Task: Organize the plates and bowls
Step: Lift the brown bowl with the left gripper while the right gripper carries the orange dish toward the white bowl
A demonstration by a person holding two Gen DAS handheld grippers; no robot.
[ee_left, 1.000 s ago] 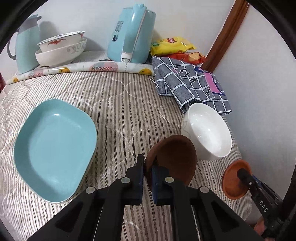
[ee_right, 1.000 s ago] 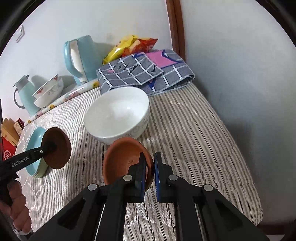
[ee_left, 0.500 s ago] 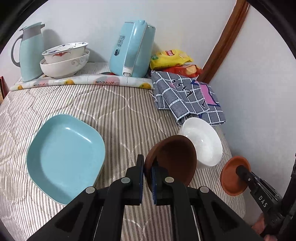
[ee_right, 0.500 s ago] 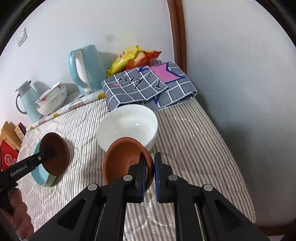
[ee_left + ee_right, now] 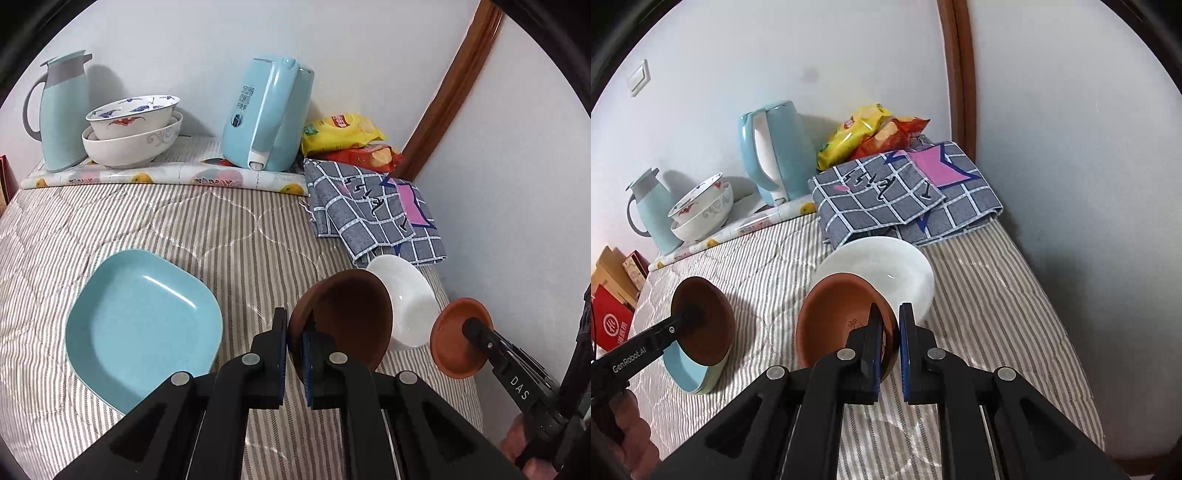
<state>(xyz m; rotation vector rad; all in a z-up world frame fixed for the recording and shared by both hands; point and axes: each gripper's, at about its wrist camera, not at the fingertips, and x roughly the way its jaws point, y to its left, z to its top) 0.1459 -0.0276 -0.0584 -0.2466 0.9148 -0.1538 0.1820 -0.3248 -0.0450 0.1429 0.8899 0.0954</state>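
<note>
Dark brown bowl (image 5: 351, 317) is pinched by its rim in your left gripper (image 5: 293, 347), held up off the striped bedcover (image 5: 240, 236) between the blue plate (image 5: 144, 325) and the white bowl (image 5: 406, 295). Over on the right wrist view, your right gripper (image 5: 890, 343) is clamped on the terracotta bowl (image 5: 838, 317), hanging just in front of the white bowl, probably not touching it.

Open striped bedcover (image 5: 236, 236) between plate (image 5: 144, 325), bowl (image 5: 406, 295)

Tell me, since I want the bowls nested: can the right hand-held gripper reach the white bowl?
Probably yes: the white bowl sits just beyond the right hand-held gripper, nothing between, though it already grips an orange-brown bowl.
</note>
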